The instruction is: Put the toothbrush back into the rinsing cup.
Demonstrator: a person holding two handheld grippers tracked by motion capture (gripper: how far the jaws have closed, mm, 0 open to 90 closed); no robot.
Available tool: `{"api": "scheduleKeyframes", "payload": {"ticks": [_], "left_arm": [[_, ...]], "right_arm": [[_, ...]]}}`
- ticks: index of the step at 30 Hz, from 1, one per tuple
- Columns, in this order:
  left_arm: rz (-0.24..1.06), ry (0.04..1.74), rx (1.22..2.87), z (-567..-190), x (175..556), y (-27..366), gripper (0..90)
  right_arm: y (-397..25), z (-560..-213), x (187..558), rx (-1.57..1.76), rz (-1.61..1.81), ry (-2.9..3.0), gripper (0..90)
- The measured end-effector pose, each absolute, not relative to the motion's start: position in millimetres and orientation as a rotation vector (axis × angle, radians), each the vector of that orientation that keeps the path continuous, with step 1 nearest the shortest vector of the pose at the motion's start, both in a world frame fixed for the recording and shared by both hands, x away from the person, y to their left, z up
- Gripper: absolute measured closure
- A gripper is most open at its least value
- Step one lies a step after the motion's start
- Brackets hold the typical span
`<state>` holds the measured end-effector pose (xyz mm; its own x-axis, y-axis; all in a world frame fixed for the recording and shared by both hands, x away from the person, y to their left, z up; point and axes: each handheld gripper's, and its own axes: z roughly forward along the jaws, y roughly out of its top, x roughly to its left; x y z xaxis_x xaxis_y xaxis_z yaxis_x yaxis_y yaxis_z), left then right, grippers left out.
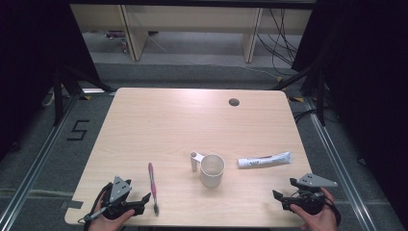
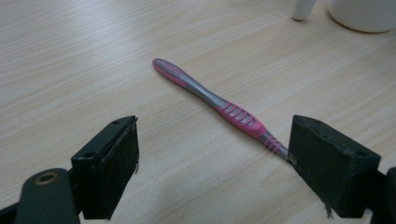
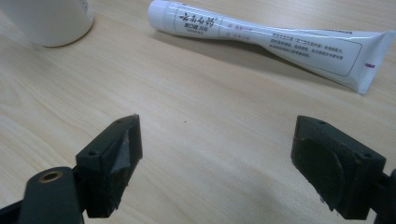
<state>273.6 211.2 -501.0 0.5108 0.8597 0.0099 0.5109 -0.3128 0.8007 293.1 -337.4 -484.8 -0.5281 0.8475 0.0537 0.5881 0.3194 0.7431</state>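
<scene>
Two black jaws of the left gripper [image 2: 212,163] stand wide apart, holding nothing. Between them and a little ahead lies the toothbrush [image 2: 219,106], flat on the table [image 1: 159,120]. Its pink handle runs slantwise: the far end points away to the left, and the near end goes behind the right-hand pad, so I cannot tell if it touches that pad. In the high view the toothbrush [image 1: 152,185] is just beside the left gripper [image 1: 139,204], on its right, with the bristle end near the table's front edge.

What could go wrong, I judge: the toothbrush is thin and low and lies crosswise to the jaws. If they close as they stand now, the right pad may push the near end aside and the brush will turn or slide instead of being gripped. It may also be caught only at its end and then hang down or slip out.

Farther right stands the cup [image 1: 212,170], upright, well apart from the brush. Beyond it lies the toothpaste [image 1: 264,160]. The right gripper [image 1: 284,199] is also open and empty; the toothpaste [image 3: 261,39] lies ahead of it, not touching.
</scene>
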Motion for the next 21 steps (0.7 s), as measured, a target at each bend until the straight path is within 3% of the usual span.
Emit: {"api": "scheduleKeyframes", "payload": {"ticks": [10, 21], "left_arm": [[0.567, 1.091, 1.998, -500, 276, 207, 16.3], [0.566, 0.921, 2.054, -488, 295, 194, 21.5]], "right_arm": [[-334, -486, 293, 1.276, 1.05, 2.26, 18.1], [-333, -487, 295, 1.263, 1.056, 2.283, 18.9]]}}
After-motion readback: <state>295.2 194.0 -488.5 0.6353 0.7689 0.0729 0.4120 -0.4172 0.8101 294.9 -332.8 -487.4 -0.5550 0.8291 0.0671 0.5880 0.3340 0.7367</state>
